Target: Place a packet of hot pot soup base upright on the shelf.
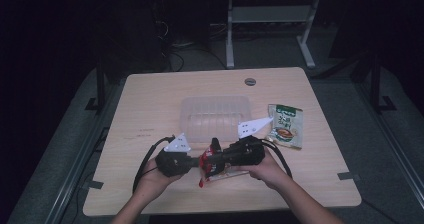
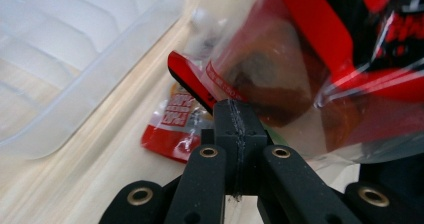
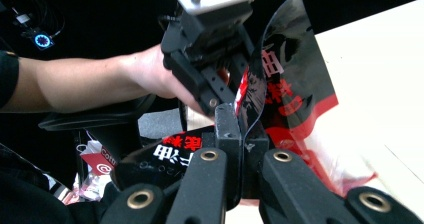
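both grippers are clamped on the red and black packet (image 1: 210, 160), which is held just above the near part of the counter (image 1: 150, 109), between the two hands. the left gripper (image 1: 192, 162) has its jaws pressed together on the packet's edge; in the left gripper view the clear, red-printed film (image 2: 320, 74) bulges right past the closed jaws. the right gripper (image 1: 216, 160) grips the opposite side, its jaws pinching a fold of the film (image 3: 295, 84). judging from this, the packet is picked up and held from two sides, apparently for tearing or pulling it open; i cannot tell whether a tear has begun. the clear plastic tray (image 1: 215, 115) sits just beyond and looks empty, so emptying or placing seems left. a green packet (image 1: 286, 126) lies untouched beside the tray.
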{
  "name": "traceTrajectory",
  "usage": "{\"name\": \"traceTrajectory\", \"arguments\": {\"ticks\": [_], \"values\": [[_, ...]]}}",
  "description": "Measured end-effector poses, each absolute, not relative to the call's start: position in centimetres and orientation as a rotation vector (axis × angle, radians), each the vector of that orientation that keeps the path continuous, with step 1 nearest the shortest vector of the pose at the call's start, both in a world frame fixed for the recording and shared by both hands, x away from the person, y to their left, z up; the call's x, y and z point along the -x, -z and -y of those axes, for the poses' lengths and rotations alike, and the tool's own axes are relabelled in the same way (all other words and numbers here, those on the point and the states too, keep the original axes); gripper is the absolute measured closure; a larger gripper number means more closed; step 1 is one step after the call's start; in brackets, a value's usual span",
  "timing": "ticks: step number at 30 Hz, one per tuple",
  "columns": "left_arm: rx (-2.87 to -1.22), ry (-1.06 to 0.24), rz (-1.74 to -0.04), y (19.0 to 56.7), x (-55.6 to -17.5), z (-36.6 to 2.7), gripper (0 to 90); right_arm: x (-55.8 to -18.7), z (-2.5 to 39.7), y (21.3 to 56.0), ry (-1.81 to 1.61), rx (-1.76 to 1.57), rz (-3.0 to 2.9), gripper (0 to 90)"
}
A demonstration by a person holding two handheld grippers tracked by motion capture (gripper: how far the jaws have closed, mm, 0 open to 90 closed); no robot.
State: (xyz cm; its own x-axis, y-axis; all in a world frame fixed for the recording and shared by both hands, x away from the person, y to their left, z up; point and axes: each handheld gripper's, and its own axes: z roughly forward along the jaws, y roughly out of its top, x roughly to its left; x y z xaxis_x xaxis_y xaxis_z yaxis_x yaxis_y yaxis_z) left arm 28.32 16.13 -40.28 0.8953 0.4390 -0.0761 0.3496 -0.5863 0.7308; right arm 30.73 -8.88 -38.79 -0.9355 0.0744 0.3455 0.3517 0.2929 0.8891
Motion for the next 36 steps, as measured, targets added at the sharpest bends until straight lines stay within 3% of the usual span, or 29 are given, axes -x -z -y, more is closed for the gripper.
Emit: {"name": "traceTrajectory", "arguments": {"ticks": [4, 22, 36], "values": [[-2.243, -0.155, -0.574, 40.3, -28.4, -16.4, 88.7, -30.9, 9.6, 38.4, 1.719, 0.402, 2.322, 90.0], [-2.228, -0.171, -0.636, 40.6, -28.1, -18.0, 66.1, -32.2, 12.2, 36.4, 1.814, 0.503, 2.355, 90.0], [-2.310, -0.145, -0.665, 42.6, -28.3, -18.9, 41.5, -35.8, 14.2, 34.7, 1.896, 0.628, 2.397, 90.0]]}}
